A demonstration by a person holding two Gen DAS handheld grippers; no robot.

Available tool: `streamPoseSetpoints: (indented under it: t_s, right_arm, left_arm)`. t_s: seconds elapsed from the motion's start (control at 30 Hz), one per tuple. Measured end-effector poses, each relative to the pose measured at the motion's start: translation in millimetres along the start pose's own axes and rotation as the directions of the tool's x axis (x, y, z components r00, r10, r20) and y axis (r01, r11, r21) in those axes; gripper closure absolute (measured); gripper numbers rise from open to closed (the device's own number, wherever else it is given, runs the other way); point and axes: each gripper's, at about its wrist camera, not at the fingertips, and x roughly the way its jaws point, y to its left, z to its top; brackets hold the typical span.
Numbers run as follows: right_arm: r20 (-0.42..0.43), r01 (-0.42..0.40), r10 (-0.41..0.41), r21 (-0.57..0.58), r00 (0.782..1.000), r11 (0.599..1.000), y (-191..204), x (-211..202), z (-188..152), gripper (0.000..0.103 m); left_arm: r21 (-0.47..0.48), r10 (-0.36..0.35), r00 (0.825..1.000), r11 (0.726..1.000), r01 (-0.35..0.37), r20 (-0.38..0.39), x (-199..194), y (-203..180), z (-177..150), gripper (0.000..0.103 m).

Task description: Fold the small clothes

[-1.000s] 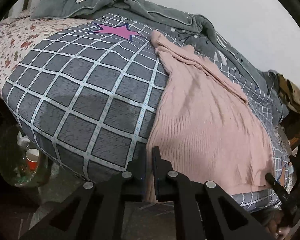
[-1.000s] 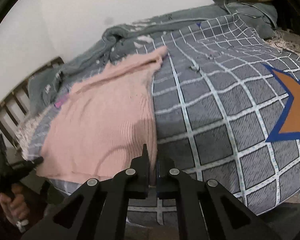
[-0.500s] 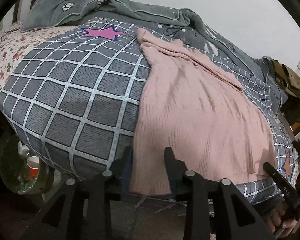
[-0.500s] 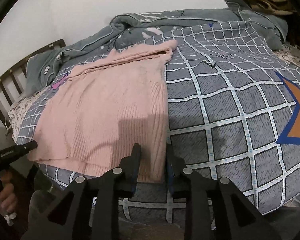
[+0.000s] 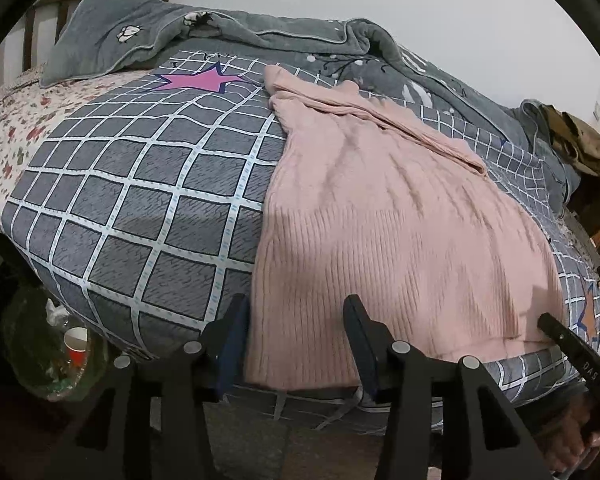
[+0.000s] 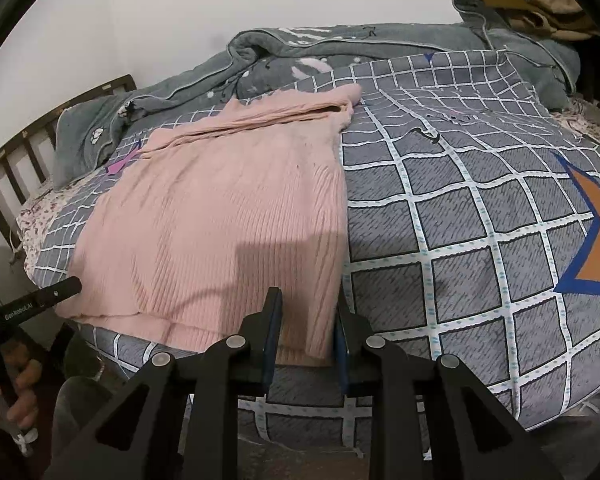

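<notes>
A bed [image 5: 140, 208] with one grey checked quilt stands against a white wall. One pink sweater [image 5: 380, 232] lies flat just ahead of both grippers. Left gripper [image 5: 296, 320] and right gripper [image 6: 306, 312] each gape around its near hem corners.

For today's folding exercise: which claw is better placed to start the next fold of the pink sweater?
Roughly equal: left claw and right claw each straddle a hem corner of the pink sweater, open.
</notes>
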Motion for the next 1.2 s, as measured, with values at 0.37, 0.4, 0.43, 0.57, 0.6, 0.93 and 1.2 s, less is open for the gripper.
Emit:
streamPoseSetpoints:
  t_s: [0.37,0.4,0.43,0.57,0.6,0.93,1.2]
  right_arm:
    - [-0.036,0.000,0.001,0.013,0.999,1.000,-1.8,6.6,0.8,0.078]
    - [-0.036,-0.001,0.002,0.012,0.999,1.000,-2.2,6.9,1.5,0.078]
    - [-0.037,-0.002,0.002,0.012,0.999,1.000,-2.2,7.0,1.4,0.078]
    - [-0.037,-0.004,0.004,0.012,0.999,1.000,-2.3,7.1,1.4,0.078]
    - [-0.035,-0.008,0.008,0.014,0.999,1.000,-2.3,7.0,1.0,0.076]
    - [-0.010,0.024,-0.025,-0.057,1.000,0.998,11.9,5.9,-5.2,0.061]
    - [-0.026,0.006,-0.007,-0.038,1.000,0.999,9.2,5.3,-4.3,0.061]
  left_arm:
    - [0.016,-0.040,0.999,0.999,0.040,-0.010,-3.3,2.9,-3.9,0.057]
    - [0.018,-0.041,0.999,0.999,0.041,-0.009,-3.8,3.2,-4.6,0.057]
    - [0.016,-0.041,0.999,0.999,0.041,-0.007,-4.1,3.4,-4.9,0.057]
    - [0.007,-0.051,0.999,0.999,0.051,-0.001,-4.3,4.6,-5.3,0.056]
    - [0.004,-0.058,0.998,0.998,0.058,-0.002,-4.4,4.8,-5.4,0.054]
    - [0.065,-0.044,0.999,0.997,0.044,-0.005,-3.8,-10.8,-9.9,0.027]
    - [0.039,-0.038,0.999,0.999,0.038,0.001,-5.2,-8.5,-9.1,0.027]
